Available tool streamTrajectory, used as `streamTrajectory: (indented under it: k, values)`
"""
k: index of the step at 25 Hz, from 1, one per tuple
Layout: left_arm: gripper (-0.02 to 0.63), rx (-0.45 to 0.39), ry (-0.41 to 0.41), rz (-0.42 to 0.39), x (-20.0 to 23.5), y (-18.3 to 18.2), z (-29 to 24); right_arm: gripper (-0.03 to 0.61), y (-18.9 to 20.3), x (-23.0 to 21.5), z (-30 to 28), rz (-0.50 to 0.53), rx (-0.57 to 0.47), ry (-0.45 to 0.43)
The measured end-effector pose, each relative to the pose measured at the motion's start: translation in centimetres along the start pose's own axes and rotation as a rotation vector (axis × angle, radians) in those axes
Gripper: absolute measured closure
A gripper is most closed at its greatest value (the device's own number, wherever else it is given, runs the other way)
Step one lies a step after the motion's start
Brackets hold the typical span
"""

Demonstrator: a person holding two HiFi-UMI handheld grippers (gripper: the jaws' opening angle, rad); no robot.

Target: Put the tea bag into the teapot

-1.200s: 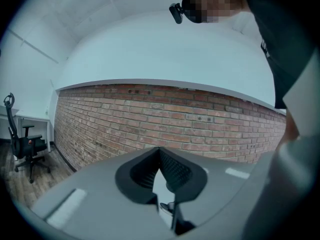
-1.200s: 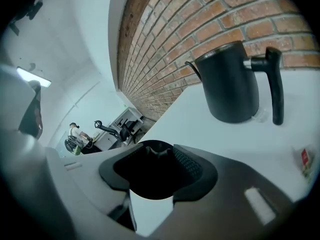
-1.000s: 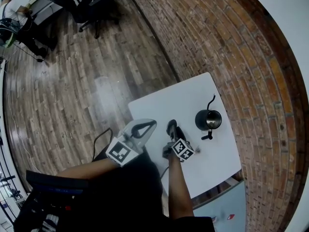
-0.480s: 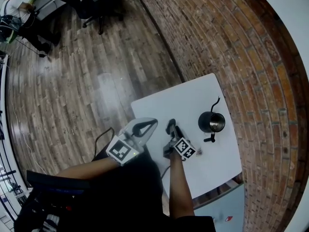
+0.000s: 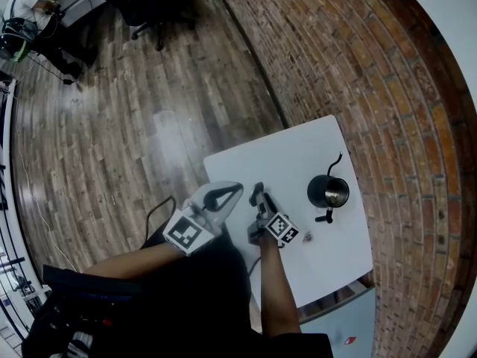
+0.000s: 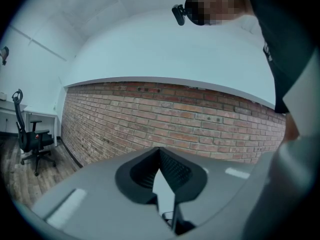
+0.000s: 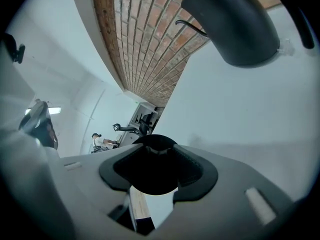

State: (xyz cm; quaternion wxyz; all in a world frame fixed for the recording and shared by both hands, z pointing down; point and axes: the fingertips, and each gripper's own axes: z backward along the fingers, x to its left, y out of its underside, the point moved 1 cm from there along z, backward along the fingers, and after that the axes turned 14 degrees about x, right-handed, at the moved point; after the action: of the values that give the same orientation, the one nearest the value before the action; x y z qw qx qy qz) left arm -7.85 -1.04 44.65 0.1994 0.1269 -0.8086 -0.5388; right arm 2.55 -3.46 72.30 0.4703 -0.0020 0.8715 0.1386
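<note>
A black teapot point(image 5: 328, 192) with a thin spout and no lid on stands on the white table point(image 5: 283, 155), towards the brick wall. A small pale tea bag point(image 5: 307, 236) lies on the table just nearer than the pot. My right gripper point(image 5: 258, 189) is shut and empty, over the table left of the pot and the bag. The left gripper point(image 5: 237, 188) is also shut on nothing, beside it at the table's left edge. In the right gripper view the teapot point(image 7: 240, 24) fills the top right, well beyond the closed jaws point(image 7: 150, 138). The left gripper view shows closed jaws point(image 6: 160, 150) pointing at brick wall.
A brick wall point(image 5: 358, 66) runs along the table's far side. Wooden floor point(image 5: 134, 125) lies to the left, with office chairs point(image 5: 149, 6) and a person point(image 5: 22, 13) far off. The table's near corner point(image 5: 358, 271) is close to the tea bag.
The right gripper has shifted slightly left and up, away from the tea bag. The left gripper has hardly moved.
</note>
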Motion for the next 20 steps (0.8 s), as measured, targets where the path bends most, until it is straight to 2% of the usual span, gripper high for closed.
streamTrajectory:
  k: [7,20]
  values:
    - [0.614,0.014,0.008,-0.003,0.3,0.4,0.0,0.393,1.2,0.3,-1.1,-0.078,0.007,-0.072]
    - [0.615,0.028,0.023,-0.01,0.4,0.7,-0.5,0.391,1.7,-0.4,-1.2,-0.154,0.013,-0.179]
